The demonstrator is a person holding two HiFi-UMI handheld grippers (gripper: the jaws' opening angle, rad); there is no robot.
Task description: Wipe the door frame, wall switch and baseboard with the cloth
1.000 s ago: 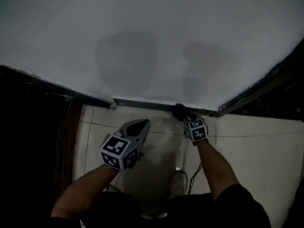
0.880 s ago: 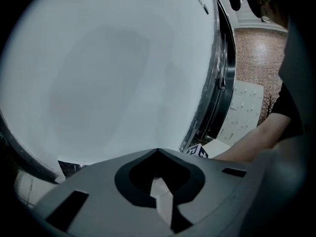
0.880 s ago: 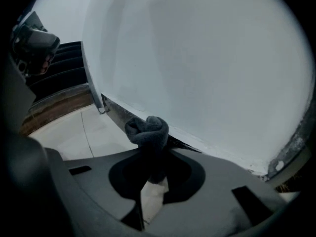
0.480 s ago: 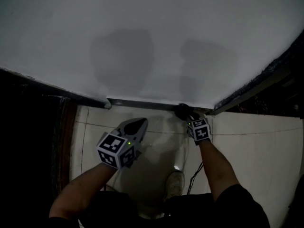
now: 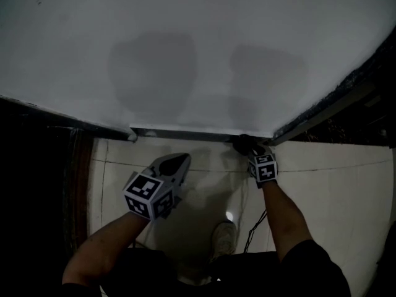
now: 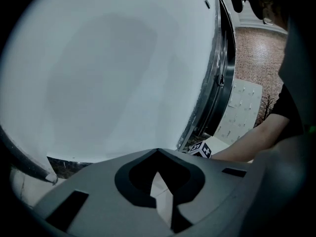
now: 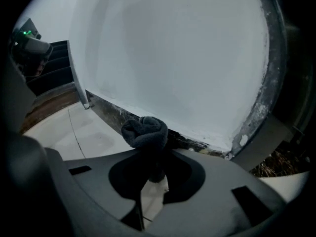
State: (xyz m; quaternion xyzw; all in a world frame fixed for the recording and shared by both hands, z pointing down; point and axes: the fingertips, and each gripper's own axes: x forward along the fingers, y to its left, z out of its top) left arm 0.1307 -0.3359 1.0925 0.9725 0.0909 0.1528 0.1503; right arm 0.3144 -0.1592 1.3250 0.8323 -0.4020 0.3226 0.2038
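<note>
A dark grey cloth (image 7: 145,132) is bunched in my right gripper (image 7: 153,174), which is shut on it. The cloth (image 5: 242,143) presses on the dark baseboard (image 5: 185,134) at the foot of the white wall (image 5: 198,54), close to the right corner. In the right gripper view the baseboard (image 7: 106,112) runs off to the left. My left gripper (image 5: 176,161) hangs over the floor tiles left of the right gripper (image 5: 250,150), a short way from the baseboard. In its own view the left gripper (image 6: 158,181) is shut on nothing.
A dark door frame (image 5: 337,107) rises at the right corner. A dark opening (image 5: 37,166) lies at the left. The pale tiled floor (image 5: 334,190) spreads below. A shoe (image 5: 224,237) and a thin cable (image 5: 253,231) are near my feet. The light is dim.
The right gripper has slid the cloth rightward along the baseboard toward the corner. The left gripper has stayed roughly in place.
</note>
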